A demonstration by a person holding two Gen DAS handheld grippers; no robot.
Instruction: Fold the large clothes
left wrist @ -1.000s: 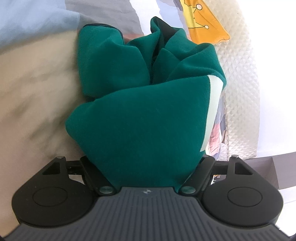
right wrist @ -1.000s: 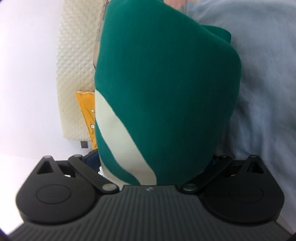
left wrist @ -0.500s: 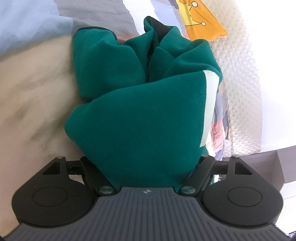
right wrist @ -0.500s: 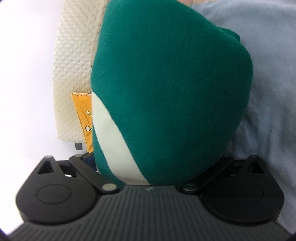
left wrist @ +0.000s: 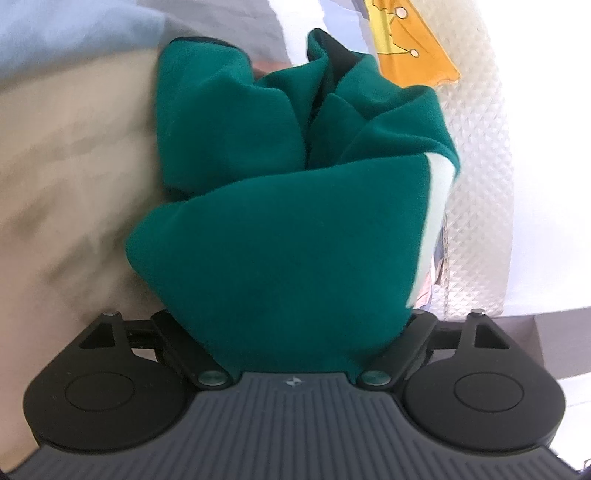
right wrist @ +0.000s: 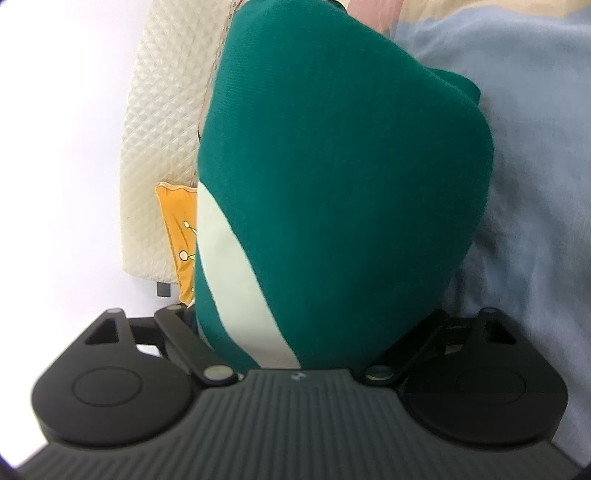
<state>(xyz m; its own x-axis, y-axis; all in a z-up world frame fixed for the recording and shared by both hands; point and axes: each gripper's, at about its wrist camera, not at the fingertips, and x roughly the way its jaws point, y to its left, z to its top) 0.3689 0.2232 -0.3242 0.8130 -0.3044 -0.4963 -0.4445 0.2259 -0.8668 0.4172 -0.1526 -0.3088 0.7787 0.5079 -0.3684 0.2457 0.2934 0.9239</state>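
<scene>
a: cloth filled both of your views. the green garment point(left wrist: 280, 236) bulged up in thick folds right over your left gripper point(left wrist: 291, 354), hiding the fingers completely. a pale stripe point(left wrist: 430, 218) ran down its right edge.

b: so were you gripping it on that side?

a: i could not tell. the left jaws stood wide and were opening, with the bundle sitting between the link arms, but the fabric covered the pads, so you could not see whether they pressed on it.

b: and your right gripper point(right wrist: 295, 347)?

a: much the same. the garment point(right wrist: 351, 192) rose as one smooth rounded mass straight out of it, with the pale stripe point(right wrist: 236, 295) curving down its left side. those jaws were wide too, but closing, with the cloth between them. whether the pads touched it was hidden.

b: where did the garment lie?

a: in the left view it rested against a beige sheet point(left wrist: 70, 192), with light blue bedding point(left wrist: 55, 29) at the top left. a cream quilted cover point(left wrist: 476, 177) stood to its right, and an orange printed cloth point(left wrist: 410, 48) showed behind it. in the right view the blue bedding point(right wrist: 532, 177) lay to the right, with the quilted cover point(right wrist: 166, 155) and the orange cloth point(right wrist: 179, 225) to the left.
</scene>
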